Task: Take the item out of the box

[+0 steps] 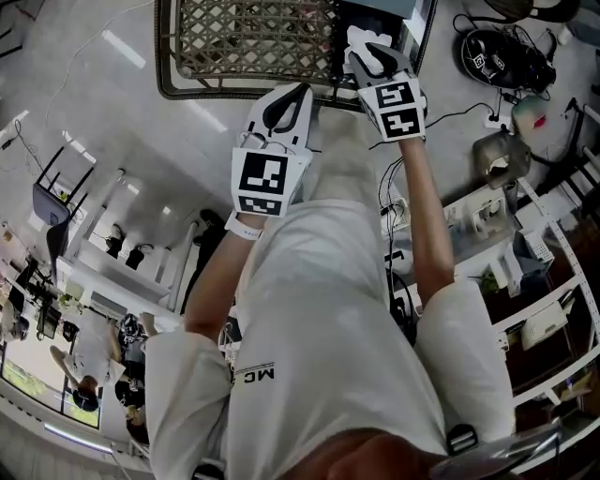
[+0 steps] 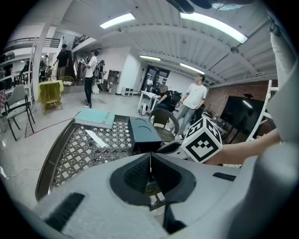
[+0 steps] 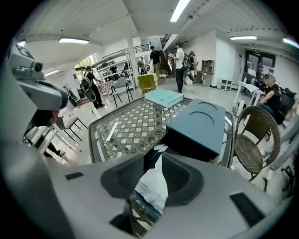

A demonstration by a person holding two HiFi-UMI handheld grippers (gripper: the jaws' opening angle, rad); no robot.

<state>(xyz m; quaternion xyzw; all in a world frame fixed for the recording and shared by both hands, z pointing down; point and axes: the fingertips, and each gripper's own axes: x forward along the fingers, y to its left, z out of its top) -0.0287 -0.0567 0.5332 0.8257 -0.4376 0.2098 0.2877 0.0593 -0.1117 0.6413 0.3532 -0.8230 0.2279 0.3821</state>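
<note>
A dark teal box lies on the lattice table with its dark near end facing my right gripper. That gripper's jaws stand apart just in front of this end, with a white plastic-wrapped item in the gap between them. In the head view, the right gripper reaches the box at the table's near edge. My left gripper hovers beside it, to the left. Its jaws meet in a thin line with nothing in them. The box lies ahead of them.
A flat light-teal lid or book rests on the table's far side, with a white strip on the lattice. A wicker chair stands right of the table. Several people stand in the hall behind. Cables and gear lie on the floor.
</note>
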